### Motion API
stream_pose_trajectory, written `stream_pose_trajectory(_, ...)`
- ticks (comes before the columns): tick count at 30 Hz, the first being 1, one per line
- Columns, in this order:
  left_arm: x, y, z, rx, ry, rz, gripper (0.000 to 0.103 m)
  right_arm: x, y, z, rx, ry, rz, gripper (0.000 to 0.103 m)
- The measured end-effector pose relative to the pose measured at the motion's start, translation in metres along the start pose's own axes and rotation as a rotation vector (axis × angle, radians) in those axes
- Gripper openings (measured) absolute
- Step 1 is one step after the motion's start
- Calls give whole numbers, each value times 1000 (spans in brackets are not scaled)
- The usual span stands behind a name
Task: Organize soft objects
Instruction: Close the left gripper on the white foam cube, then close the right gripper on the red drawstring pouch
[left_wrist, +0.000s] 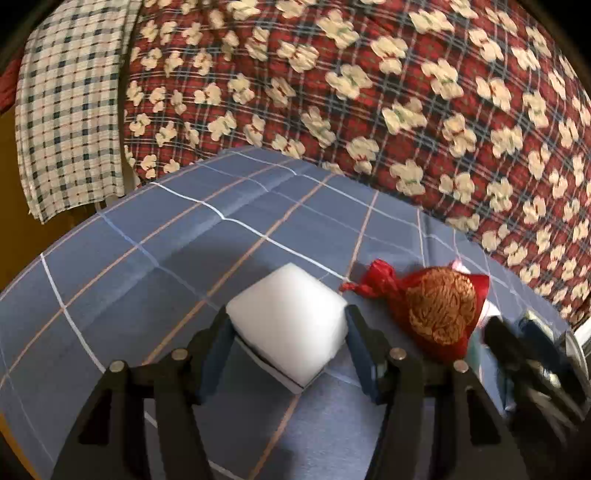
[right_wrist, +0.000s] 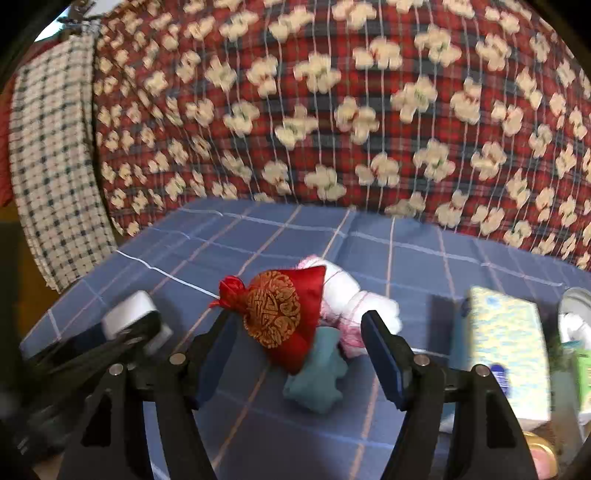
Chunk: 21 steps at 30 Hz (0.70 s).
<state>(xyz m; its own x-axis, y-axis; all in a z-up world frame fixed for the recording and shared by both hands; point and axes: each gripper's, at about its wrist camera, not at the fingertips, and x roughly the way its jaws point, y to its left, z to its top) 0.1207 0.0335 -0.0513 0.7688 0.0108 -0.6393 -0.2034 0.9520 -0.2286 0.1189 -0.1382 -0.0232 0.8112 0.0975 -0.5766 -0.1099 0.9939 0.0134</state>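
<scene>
Lighting is dim, warm and indoor. Fisheye distortion bends both views, with dark vignetted corners. The right wrist view shows motion blur across the flowered quilt (right_wrist: 332, 110); soft shadows fall on the bed (left_wrist: 147, 258).

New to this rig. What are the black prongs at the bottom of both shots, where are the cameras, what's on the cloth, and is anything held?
No robot arm here: a person carries a two-finger gripper in each hand, and a fisheye camera on each looks forward along its fingers. The prongs are those fingers.

The left wrist view shows the left gripper closed on a white foam block. The right wrist view shows the right gripper open, holding nothing.

On the blue checked cloth lie a red and gold drawstring pouch, a white and pink soft toy behind it, a teal soft item in front, and a patterned tissue box at the right. A red floral quilt lies behind.
</scene>
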Motion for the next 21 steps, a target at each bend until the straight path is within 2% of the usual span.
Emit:
stream_pose_trajectory(6,1,0,0,0,8,-41,60,37,5,5,-2,61,-20,72)
stream_pose_trajectory(11,0,-1,0,1,6,-45,60,48,7,9,2,83,-11,71)
stream_pose_trajectory(12,-1,-2,0,0,4,-48,60,50,8,10,-1,88,-2,58)
stream_pose_trajectory(13,-1,-2,0,2,4,-49,60,52,9,9,-7,102,14,36)
stream_pose_trajectory(15,-1,-3,1,8,2,-47,60,58,10,8,-15,140,27,27)
stream_pose_trajectory(16,-2,-2,2,7,0,-48,60,56,11,7,-18,136,45,20)
stream_pose_trajectory(18,-4,-1,2,1,-7,-53,60,50,13,6,-28,117,50,14)
stream_pose_trajectory(21,-5,0,2,-1,-15,-63,60,32,15,3,-43,45,64,13)
